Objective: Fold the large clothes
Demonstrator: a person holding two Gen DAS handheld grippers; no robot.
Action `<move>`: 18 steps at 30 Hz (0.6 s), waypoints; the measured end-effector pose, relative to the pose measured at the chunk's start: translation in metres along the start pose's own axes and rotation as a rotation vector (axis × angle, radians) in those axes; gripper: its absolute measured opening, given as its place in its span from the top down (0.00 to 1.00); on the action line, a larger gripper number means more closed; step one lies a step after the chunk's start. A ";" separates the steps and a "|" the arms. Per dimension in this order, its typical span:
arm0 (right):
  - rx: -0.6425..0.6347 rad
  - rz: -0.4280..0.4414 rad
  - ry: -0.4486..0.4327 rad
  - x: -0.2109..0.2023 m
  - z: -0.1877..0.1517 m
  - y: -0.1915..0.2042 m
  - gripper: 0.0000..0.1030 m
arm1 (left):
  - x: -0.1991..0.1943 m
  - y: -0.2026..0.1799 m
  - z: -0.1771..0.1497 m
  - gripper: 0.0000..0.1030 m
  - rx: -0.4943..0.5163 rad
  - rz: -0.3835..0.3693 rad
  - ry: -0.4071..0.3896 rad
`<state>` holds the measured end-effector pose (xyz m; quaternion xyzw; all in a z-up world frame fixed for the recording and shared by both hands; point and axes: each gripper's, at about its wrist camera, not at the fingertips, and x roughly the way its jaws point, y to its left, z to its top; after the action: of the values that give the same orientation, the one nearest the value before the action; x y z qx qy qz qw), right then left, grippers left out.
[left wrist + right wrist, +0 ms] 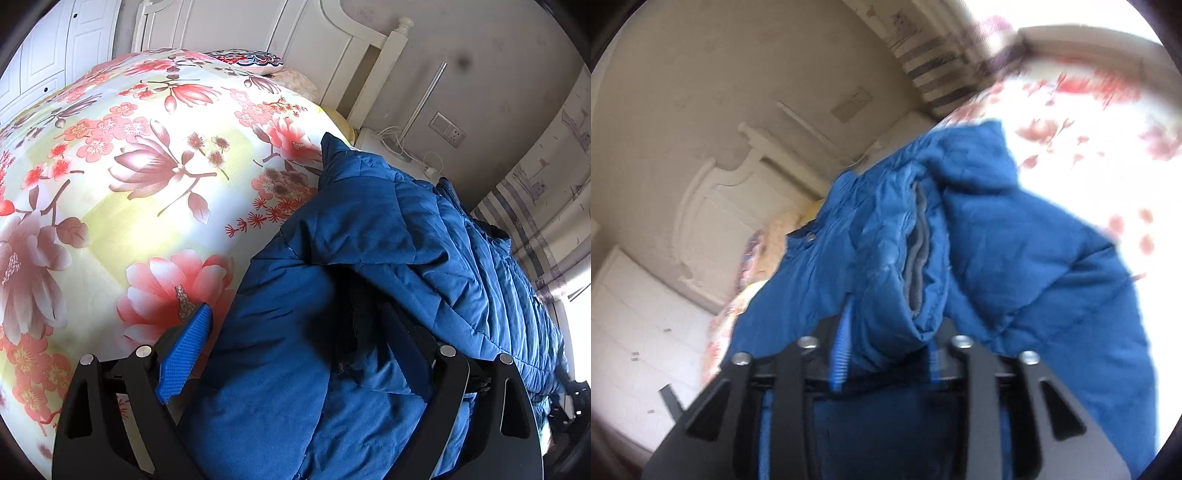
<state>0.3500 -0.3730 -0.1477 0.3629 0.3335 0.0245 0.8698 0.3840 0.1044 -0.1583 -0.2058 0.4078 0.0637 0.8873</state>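
While spread wide, left gripper (295, 350) jaws straddle a fold of the blue padded jacket (369, 258) w/o pinching: left pad (184, 354) sits out over the floral bedspread (129, 166), right pad sunk in dark fabric, so nothing held on that side. Right gripper (886, 354) jaws much narrower, clamped on a thick rolled edge of jacket (997, 240) near the grey-lined collar/placket; bulk bunched up betw. the pads. Right view blurred, probably mid-swing.

Jacket itself heaped on the bed's right half, near the edge, part raised off the bedspread by right grip, rest slumped in puffy folds. Farther out: patterned cushion (247, 59) at the white headboard (295, 33), nightstand w/ cables beyond the jacket, striped curtain at the far right.

Risks, as judged from here:
- slick puffy shell + thick roll = grip likely to slip if pulled fast.
- only one side held, so weight hangs uneven; fold prob. skews or sleeve flops out.
- left jaws closing now may catch bedspread along w/ jacket, dragging both.
- garment close to bed edge; loose part could slide off to floor.
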 end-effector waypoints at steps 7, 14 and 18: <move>-0.478 -0.193 -0.143 -0.013 -0.001 0.087 0.57 | -0.001 0.000 0.000 0.15 0.000 0.000 0.000; -0.567 -0.287 0.050 0.059 -0.013 0.070 0.47 | -0.032 0.003 -0.002 0.15 0.010 0.002 -0.141; -0.575 -0.261 0.056 0.058 -0.014 0.072 0.39 | -0.089 -0.027 0.003 0.15 0.079 -0.091 -0.363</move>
<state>0.4012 -0.2950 -0.1412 0.0556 0.3807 0.0158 0.9229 0.3352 0.0863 -0.0815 -0.1741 0.2334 0.0438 0.9557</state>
